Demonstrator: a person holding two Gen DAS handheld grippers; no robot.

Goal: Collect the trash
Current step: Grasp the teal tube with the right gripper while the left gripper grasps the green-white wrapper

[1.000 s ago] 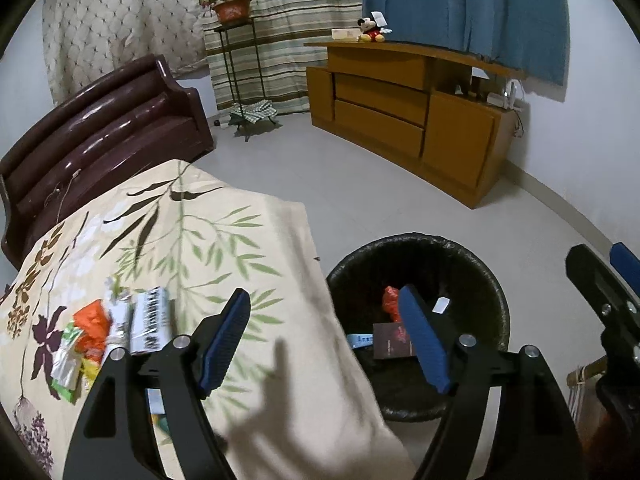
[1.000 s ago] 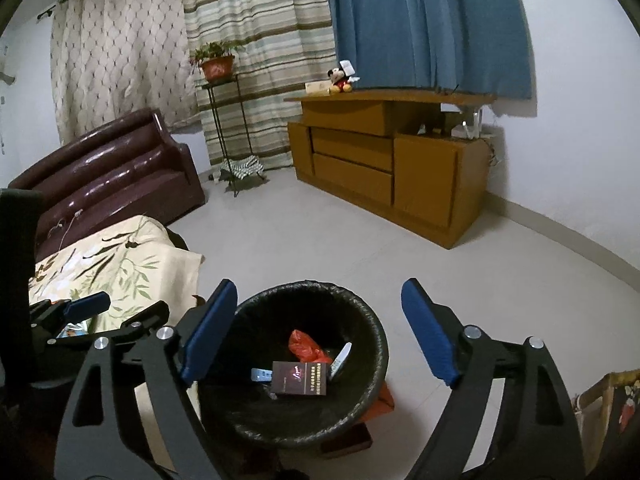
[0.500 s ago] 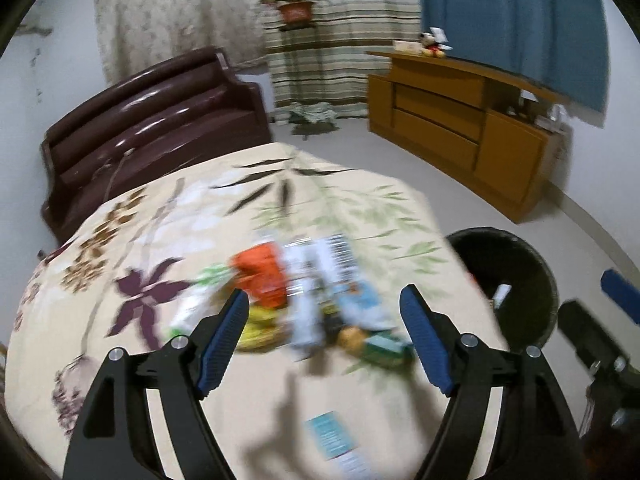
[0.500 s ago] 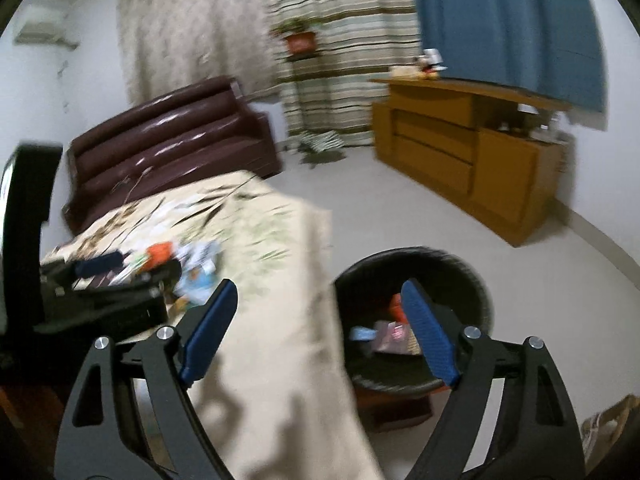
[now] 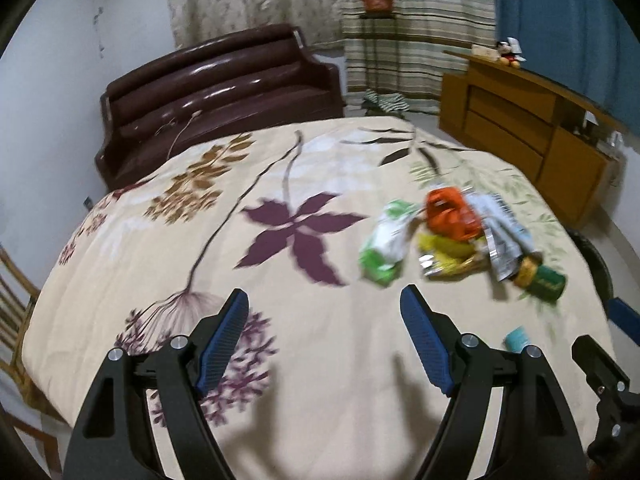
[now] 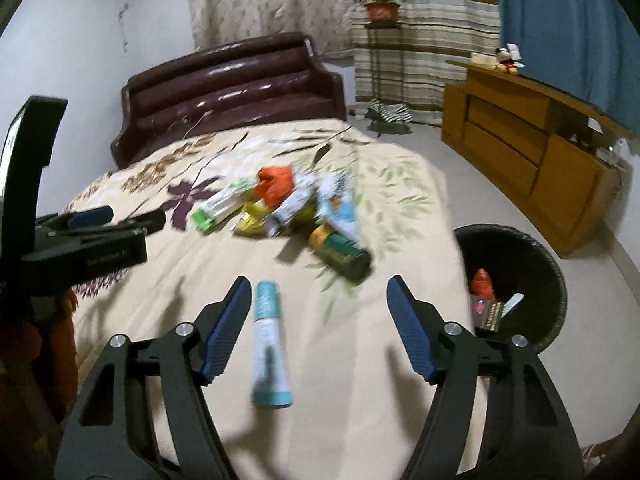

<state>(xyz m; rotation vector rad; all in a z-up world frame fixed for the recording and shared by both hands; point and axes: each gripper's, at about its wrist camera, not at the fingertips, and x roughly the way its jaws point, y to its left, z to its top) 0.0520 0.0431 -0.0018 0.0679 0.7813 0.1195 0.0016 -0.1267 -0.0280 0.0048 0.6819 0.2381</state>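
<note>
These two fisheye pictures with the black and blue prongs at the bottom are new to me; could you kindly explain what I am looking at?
There is no robot here: a person holds a two-finger gripper in each hand, and a camera on each gripper looks forward along its fingers. One picture comes from the left gripper, the other from the right gripper. The blue-padded prongs are their fingers. Both are open and hold nothing.

Both look over a table under a floral cloth. On it lies a pile of wrappers, blurred by motion, with a green can on its side next to it. Nearer, a teal tube lies between the right gripper's fingers, not gripped. Beside the table stands a black bin with some trash already inside.
</note>
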